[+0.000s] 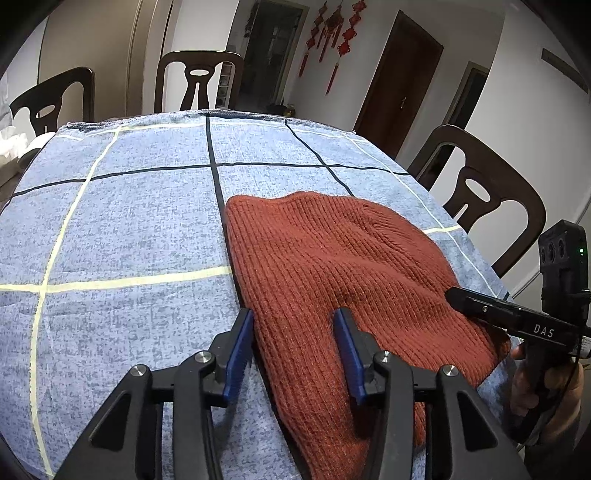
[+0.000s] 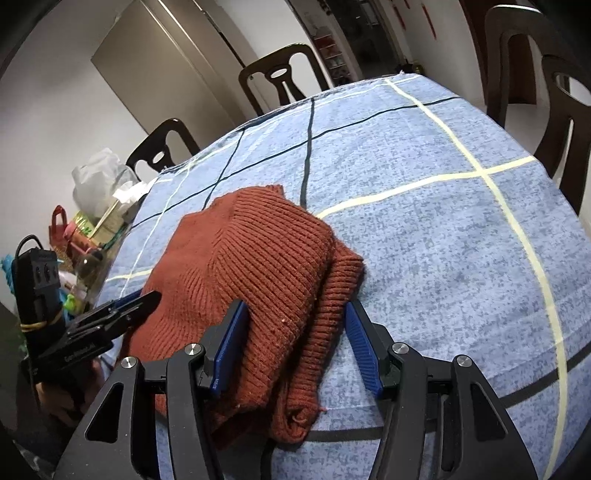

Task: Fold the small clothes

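Left wrist view: the left gripper [image 1: 293, 321] sits at 6 o'clock with its blue pads [image 1: 240, 350] spread wide, nothing between them but the near part of the rust-red knitted garment [image 1: 332, 258] below. The garment lies flat on the blue checked tablecloth [image 1: 122, 221], spreading from centre toward 4 o'clock. At 3 to 4 o'clock the right gripper [image 1: 454, 293] reaches in over the garment's right edge; its fingertips look closed together, though the other view shows it better. Dark wooden chairs [image 1: 199, 81] stand past the table at 11 and 2 o'clock, and red knot ornaments [image 1: 336, 33] hang on the wall at 1 o'clock.

Right wrist view: the right gripper [image 2: 295, 314] at 6 o'clock has its pads parted wide, straddling the doubled-over edge of the garment [image 2: 258, 258], which lies in layers at centre. At 8 o'clock the left gripper [image 2: 147, 297] points at the garment's left edge, with clutter [image 2: 96, 206] off the table at 9 o'clock.
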The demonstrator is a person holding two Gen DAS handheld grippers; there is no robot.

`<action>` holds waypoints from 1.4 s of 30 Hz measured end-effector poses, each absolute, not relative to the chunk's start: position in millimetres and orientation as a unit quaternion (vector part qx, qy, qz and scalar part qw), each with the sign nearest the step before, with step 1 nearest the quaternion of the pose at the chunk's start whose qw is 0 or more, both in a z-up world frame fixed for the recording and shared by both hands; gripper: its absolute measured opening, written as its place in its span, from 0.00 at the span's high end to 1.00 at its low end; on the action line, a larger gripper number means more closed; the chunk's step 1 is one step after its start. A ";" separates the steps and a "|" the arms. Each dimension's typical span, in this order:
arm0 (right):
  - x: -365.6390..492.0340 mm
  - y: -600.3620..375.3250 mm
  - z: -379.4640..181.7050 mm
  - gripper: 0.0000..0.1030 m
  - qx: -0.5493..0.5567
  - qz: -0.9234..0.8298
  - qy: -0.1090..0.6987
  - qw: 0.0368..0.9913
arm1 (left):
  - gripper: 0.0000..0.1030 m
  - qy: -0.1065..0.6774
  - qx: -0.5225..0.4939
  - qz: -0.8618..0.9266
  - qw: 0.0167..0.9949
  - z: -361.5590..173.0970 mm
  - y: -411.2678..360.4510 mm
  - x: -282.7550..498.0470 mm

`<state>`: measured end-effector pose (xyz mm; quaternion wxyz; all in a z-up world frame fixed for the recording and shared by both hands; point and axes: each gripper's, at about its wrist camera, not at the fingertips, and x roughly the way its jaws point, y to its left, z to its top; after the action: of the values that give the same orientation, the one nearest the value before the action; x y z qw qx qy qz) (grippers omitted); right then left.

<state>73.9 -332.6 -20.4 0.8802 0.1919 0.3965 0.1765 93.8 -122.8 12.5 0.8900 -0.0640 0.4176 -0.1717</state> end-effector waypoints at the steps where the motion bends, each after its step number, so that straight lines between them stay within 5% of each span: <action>1: 74.5 -332.6 -20.9 0.49 0.193 0.179 0.397 0.879 | 0.53 0.418 -0.063 -0.171 0.890 12.1 -122.6 93.6; 23: 76.9 -332.1 -20.8 0.76 0.208 0.203 0.391 0.873 | 0.52 0.417 -0.058 -0.161 0.893 8.4 -130.5 94.9; 29: 72.8 -326.2 -6.9 0.84 0.185 0.197 0.383 0.883 | 0.69 0.405 -0.035 -0.158 0.900 16.1 -135.4 90.8; 42: 76.4 -280.5 31.2 0.86 0.163 0.237 0.346 0.893 | 0.75 0.355 -0.036 -0.174 0.918 57.7 -103.1 81.5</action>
<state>76.4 -280.5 31.2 0.8933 0.1626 0.3457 0.2369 81.5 -103.1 57.7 0.9179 -0.0360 0.3546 -0.1745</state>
